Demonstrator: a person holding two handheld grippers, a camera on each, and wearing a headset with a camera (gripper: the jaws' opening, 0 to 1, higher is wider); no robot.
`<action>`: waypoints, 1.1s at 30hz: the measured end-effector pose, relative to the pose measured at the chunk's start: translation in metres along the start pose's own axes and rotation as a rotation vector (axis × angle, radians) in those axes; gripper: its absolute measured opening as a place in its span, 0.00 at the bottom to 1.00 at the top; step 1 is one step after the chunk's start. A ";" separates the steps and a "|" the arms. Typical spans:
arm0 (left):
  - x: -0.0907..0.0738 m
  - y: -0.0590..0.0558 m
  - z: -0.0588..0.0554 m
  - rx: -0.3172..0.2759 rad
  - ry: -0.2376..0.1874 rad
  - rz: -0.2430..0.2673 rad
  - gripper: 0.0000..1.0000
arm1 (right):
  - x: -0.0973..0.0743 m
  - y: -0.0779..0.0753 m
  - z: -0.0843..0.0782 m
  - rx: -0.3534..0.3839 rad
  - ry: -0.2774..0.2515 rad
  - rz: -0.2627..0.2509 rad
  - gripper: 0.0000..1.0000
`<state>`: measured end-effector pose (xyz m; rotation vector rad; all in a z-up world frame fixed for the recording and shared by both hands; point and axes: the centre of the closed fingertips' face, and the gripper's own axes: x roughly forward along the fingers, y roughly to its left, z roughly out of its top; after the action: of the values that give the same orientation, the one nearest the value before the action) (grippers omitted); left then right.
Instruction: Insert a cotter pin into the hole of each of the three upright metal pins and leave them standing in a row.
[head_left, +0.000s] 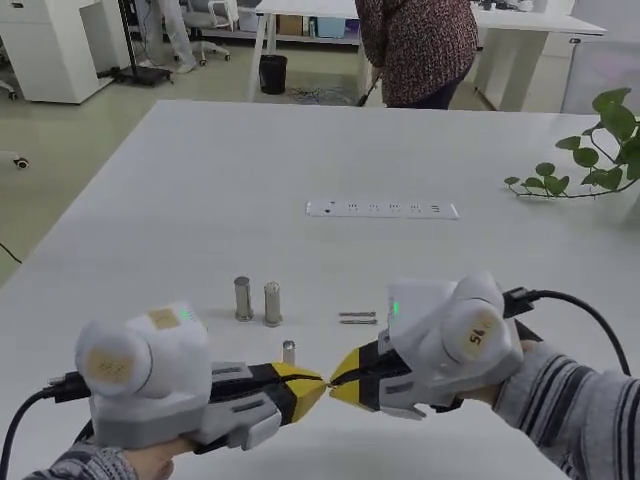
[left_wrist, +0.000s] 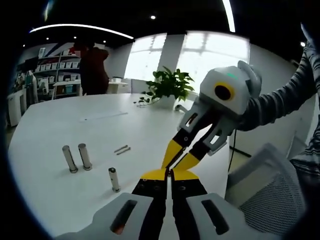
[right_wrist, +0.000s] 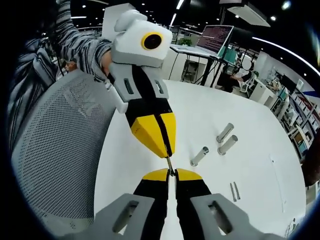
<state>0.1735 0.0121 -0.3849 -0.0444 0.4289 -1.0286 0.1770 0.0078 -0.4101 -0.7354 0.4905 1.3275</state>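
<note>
Shows the left gripper (head_left: 320, 384) and the right gripper (head_left: 334, 383) meeting nose to nose low over the near part of a white table (head_left: 200, 180). Finds both pairs of yellow-tipped jaws pressed fully shut, no gap between either pair. Catches, in the right gripper view, a thin cotter pin (right_wrist: 170, 165) bridging the two tips, one end nipped in the right gripper, the other gripped at the closed point of the left gripper. Places the three task pins upright just beyond the grippers: a first metal pin (head_left: 243, 299) and a second metal pin (head_left: 272, 303) side by side, close but apart, and a third metal pin (head_left: 288, 351) alone, nearer the person and just behind the left gripper's jaws in the head view. Sets two loose cotter pins (head_left: 356, 321) flat on the table, side by side, to the right of the standing pair and beyond the right gripper. Takes in, farther back, a white power strip (head_left: 382, 209) lying across the middle of the table, a leafy plant (head_left: 600, 150) at its right edge and a person (head_left: 415, 40) standing past the far end. Shows a striped sleeve (head_left: 570, 400) behind the right gripper.
</note>
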 end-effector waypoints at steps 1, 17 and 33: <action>-0.001 -0.001 -0.001 0.008 0.001 -0.006 0.00 | 0.000 0.001 0.000 -0.001 0.000 0.004 0.00; -0.001 0.008 -0.001 0.030 0.000 0.051 0.01 | 0.001 -0.001 0.002 -0.077 0.039 -0.010 0.00; -0.008 0.047 -0.008 0.154 0.019 0.276 0.14 | 0.007 -0.031 -0.013 -0.041 0.124 -0.079 0.00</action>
<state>0.2059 0.0446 -0.4010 0.1591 0.3606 -0.7871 0.2101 0.0008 -0.4175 -0.8663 0.5284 1.2261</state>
